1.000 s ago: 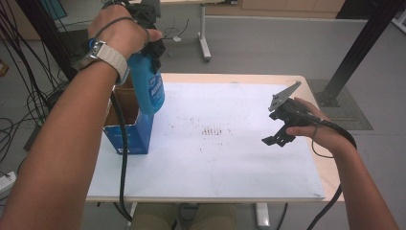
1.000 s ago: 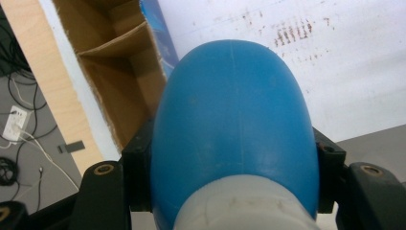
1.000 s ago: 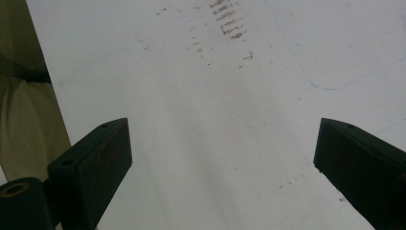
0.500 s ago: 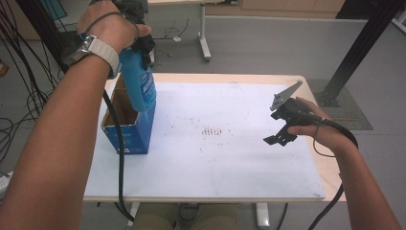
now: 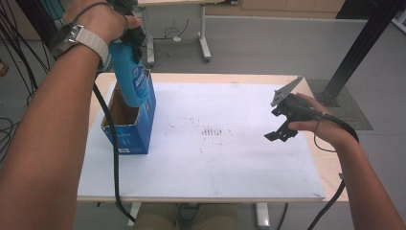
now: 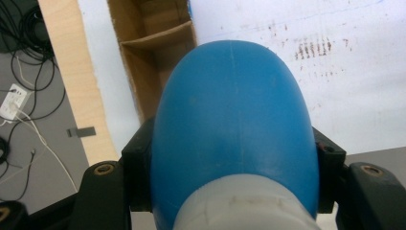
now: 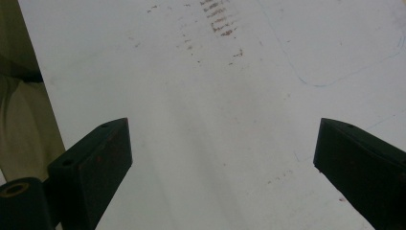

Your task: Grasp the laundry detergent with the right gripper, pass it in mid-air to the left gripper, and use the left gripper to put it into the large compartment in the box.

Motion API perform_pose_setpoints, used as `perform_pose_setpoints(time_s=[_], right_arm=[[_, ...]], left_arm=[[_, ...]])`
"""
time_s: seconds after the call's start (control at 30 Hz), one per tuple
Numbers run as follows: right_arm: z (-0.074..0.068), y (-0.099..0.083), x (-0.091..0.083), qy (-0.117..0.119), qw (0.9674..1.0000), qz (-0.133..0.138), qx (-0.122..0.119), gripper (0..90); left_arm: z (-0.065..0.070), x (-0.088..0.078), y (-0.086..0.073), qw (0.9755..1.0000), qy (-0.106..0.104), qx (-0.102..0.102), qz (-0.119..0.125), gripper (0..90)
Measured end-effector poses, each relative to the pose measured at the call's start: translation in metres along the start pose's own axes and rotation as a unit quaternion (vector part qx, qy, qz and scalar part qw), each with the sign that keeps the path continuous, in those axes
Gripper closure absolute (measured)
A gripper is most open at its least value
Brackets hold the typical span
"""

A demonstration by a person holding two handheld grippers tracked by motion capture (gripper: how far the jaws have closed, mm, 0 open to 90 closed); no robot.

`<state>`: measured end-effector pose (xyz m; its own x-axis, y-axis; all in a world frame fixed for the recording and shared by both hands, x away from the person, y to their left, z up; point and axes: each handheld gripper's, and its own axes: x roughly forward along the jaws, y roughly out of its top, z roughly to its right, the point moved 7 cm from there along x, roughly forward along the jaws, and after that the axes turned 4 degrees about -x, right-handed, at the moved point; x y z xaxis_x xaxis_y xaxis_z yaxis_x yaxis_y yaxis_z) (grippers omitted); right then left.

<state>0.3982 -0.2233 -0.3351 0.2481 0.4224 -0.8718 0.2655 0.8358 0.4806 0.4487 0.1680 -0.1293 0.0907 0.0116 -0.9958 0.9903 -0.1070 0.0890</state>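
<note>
The person's left forearm reaches up and forward along the left side of the high view, the wrist bent so the left claw (image 5: 125, 36) points down from a raised hand with a pale watch strap (image 5: 91, 42) around the wrist. That claw is clamped on the shoulders of a blue bottle (image 5: 130, 76), one jaw pressed against each side just below its grey cap (image 6: 244, 206). The bottle hangs straight beneath the claw, its lower end at the open top of a blue box (image 5: 129, 120); whether it touches the box cannot be told. The bottle is smooth, rounded plastic with a faint seam down its middle and white print on its side. The box is brown raw cardboard inside with a divider wall across it, and it stands on the worktop (image 5: 230, 163) under the claw.

The right forearm lies low and level. The right claw (image 5: 281, 128) hovers over the white, scuffed worktop sheet, tilted downward, its two black blocky jaws spread wide with nothing between them.
</note>
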Motion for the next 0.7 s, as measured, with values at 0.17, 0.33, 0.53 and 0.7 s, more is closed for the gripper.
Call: perform_pose_setpoints(time_s=[0.17, 0.33, 0.53, 0.7], right_arm=[[0.002, 0.001, 0.001, 0.002, 1.0000, 0.001, 0.000, 5.7], [0.004, 0.001, 0.001, 0.003, 1.0000, 0.001, 0.003, 5.6], [0.006, -0.002, 0.000, 0.002, 1.0000, -0.002, 0.005, 5.7], [0.008, -0.003, 0.000, 0.002, 1.0000, -0.003, 0.007, 5.6]], left_arm=[[-0.008, -0.001, 0.002, 1.0000, 0.003, -0.008, 0.001, 37.7], [-0.014, -0.001, 0.004, 0.9999, 0.005, -0.013, 0.003, 37.8], [-0.025, 0.004, 0.007, 0.9997, 0.009, -0.022, 0.002, 37.8], [-0.031, 0.009, 0.008, 0.9995, 0.016, -0.027, -0.002, 37.7]])
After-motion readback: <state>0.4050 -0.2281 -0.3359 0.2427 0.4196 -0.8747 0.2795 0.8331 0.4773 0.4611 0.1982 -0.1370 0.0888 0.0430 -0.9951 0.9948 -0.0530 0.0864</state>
